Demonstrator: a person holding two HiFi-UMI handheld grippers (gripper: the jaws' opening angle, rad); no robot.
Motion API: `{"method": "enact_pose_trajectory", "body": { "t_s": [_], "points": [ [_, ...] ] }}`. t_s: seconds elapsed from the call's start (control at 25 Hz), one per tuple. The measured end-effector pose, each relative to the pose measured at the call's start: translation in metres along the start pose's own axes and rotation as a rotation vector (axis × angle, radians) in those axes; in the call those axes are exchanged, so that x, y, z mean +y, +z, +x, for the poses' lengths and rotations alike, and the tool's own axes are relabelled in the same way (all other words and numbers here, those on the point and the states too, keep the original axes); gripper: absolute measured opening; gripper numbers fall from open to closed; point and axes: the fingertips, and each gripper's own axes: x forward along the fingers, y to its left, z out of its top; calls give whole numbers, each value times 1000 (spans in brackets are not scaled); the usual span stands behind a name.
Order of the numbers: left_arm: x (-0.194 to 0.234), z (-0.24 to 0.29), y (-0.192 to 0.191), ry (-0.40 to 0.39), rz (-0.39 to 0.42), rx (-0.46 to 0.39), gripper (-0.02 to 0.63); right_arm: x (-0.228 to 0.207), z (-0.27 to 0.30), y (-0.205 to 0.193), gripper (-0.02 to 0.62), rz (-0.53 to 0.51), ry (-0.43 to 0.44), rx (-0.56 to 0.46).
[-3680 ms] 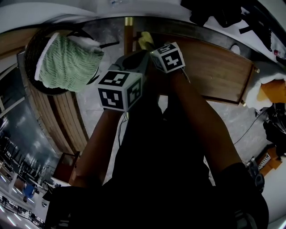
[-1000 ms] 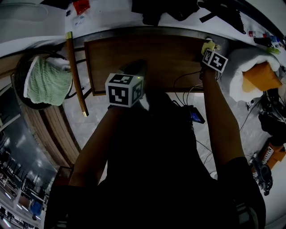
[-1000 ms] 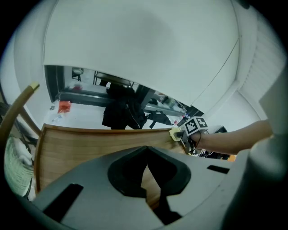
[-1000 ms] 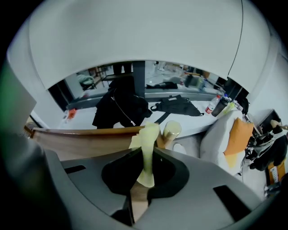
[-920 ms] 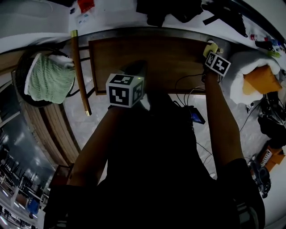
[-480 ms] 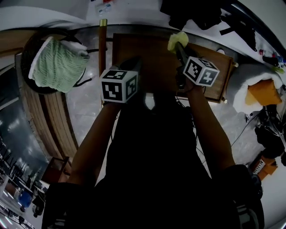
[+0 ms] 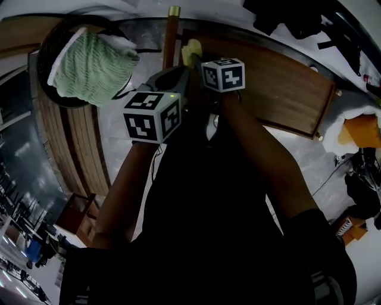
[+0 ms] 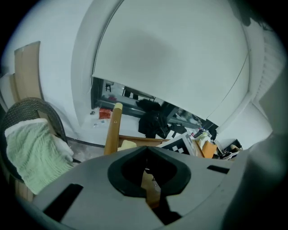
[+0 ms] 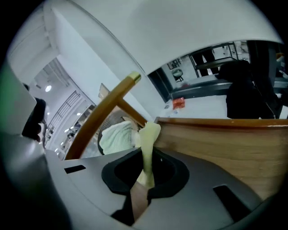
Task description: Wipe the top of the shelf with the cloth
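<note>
Clamping yellow cloth (image 9: 149,132), the right claw (image 9: 144,170) is at the shelf (image 9: 225,143)'s corner.

At the upper left of the head view I see a pale green knitted towel (image 7: 89,65) heaped in a dark round basket (image 7: 59,101). Black bags (image 7: 286,13) lie along the upper right. At the right edge, an orange thing (image 7: 360,132) rests on a white cushion (image 7: 342,119).
</note>
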Motion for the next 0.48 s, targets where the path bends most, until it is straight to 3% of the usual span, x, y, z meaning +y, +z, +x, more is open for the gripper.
{"method": "enact_pose_trajectory", "body": {
  "t_s": [0.16, 0.36, 0.48],
  "points": [
    [14, -10, -12, 13, -10, 13, 11, 1, 25, -22, 48, -84, -45, 83],
    [9, -6, -25, 6, -7, 36, 12, 1, 26, -30, 49, -288, -98, 140],
    [0, 5, -32, -5, -8, 55, 11, -12, 14, -33, 49, -249, -114, 133]
  ]
}}
